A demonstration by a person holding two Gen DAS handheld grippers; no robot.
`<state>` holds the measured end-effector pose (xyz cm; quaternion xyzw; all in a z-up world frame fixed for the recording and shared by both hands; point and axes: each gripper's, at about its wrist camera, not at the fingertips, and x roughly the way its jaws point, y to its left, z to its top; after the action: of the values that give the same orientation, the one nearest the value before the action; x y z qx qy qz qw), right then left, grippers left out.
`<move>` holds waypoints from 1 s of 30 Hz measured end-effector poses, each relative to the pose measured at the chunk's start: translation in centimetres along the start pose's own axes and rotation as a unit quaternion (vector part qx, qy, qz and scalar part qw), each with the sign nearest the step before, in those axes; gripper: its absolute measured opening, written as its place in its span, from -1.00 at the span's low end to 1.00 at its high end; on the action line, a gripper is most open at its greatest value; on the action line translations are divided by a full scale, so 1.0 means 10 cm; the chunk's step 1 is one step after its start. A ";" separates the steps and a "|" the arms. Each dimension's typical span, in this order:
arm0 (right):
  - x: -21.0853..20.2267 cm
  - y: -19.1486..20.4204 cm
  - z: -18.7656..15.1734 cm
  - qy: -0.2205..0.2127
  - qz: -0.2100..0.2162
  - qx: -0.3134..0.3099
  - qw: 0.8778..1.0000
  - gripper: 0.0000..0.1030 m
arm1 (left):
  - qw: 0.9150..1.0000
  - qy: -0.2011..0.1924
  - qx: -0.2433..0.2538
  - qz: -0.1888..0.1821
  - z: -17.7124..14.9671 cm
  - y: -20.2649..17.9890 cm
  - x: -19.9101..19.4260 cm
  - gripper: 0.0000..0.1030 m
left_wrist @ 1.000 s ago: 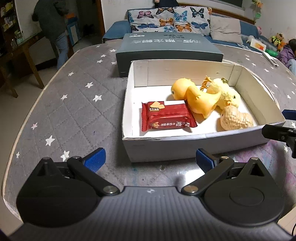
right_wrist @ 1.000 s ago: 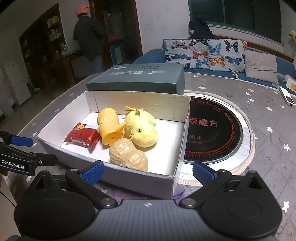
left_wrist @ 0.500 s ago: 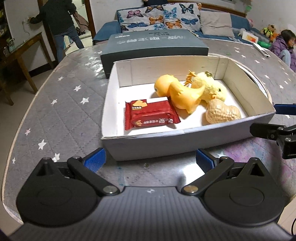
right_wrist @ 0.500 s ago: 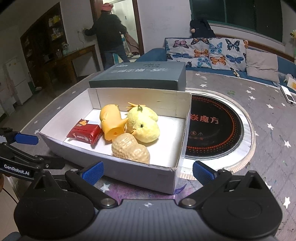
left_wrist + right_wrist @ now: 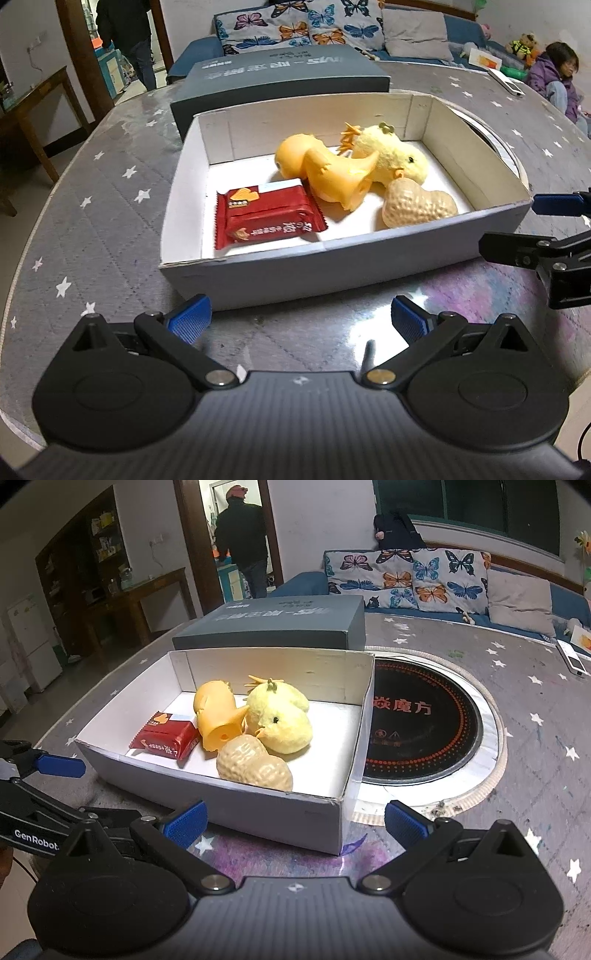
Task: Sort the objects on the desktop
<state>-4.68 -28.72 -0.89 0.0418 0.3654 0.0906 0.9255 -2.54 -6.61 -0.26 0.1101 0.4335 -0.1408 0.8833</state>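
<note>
- Four items sat inside the white box (image 5: 369,254): red snack packet (image 5: 266,212), orange rubber duck (image 5: 325,171), yellow plush chick (image 5: 391,157), peanut toy (image 5: 417,206)
- Your left gripper (image 5: 299,319) was spread wide, holding nothing, low at the box's near wall
- Your right gripper (image 5: 295,821) was also spread wide and empty, at the box's near right corner
- Box's long axis ran left-right across the left view; grey lid (image 5: 280,79) lay just behind it
- Packet lay nearest your left gripper, straight ahead and slightly left; peanut toy lay nearest your right
- Scene fit either all sorted into the box with the lid pending, or items about to come out; couldn't tell which
</note>
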 end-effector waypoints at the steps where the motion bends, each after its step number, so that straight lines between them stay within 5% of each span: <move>1: 0.00 0.00 0.00 0.000 0.000 0.000 1.000 1.00 | 1.000 0.001 0.001 -0.001 0.00 -0.01 0.01 1.00; 30: 0.01 0.02 0.04 0.000 0.005 -0.003 1.000 1.00 | 0.999 -0.002 0.030 -0.012 0.10 -0.10 -0.04 1.00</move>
<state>-4.34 -28.53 -0.62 0.0412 0.3647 0.0962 0.9252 -2.39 -7.82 0.58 0.1307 0.4291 -0.1645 0.8785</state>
